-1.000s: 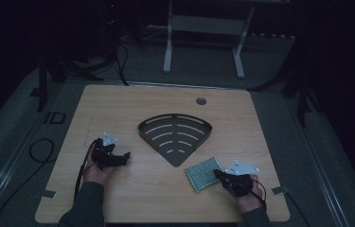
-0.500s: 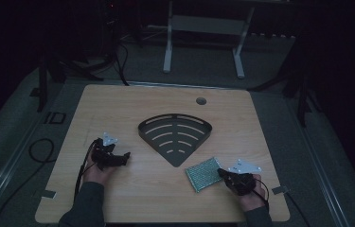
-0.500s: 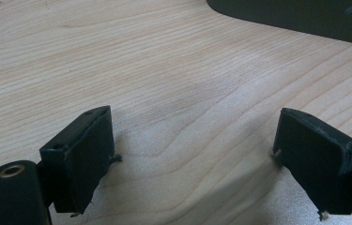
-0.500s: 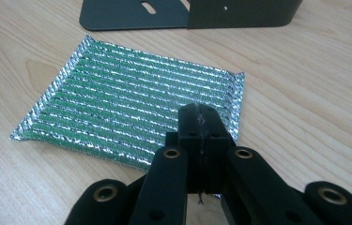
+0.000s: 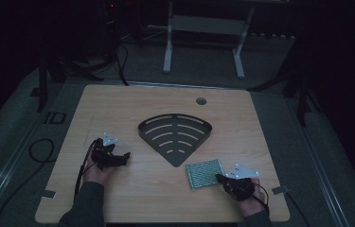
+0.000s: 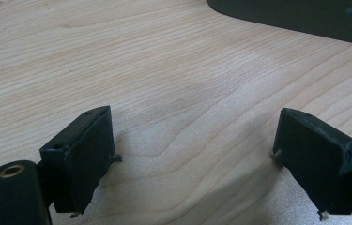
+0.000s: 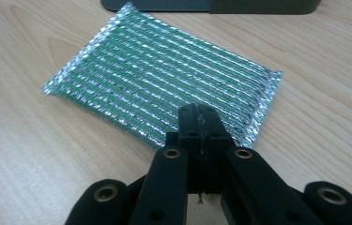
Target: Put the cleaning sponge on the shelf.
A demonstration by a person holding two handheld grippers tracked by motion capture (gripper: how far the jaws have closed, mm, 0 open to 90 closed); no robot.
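In a dark room, a ribbed silver-green pad (image 7: 164,79) lies near the pale wooden bench's (image 5: 118,109) front right corner, the right gripper (image 7: 201,112) pressed together at its edge, the left gripper (image 6: 192,154) spread.

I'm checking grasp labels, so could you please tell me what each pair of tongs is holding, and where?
The right tongs are shut on the near edge of the green scouring pad. The left tongs are open and hold nothing.

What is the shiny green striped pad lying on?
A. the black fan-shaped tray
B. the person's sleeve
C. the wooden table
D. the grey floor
C: the shiny green pad lies flat on the wooden table, just beside the black fan-shaped tray, with the right gripper closed at its near edge.
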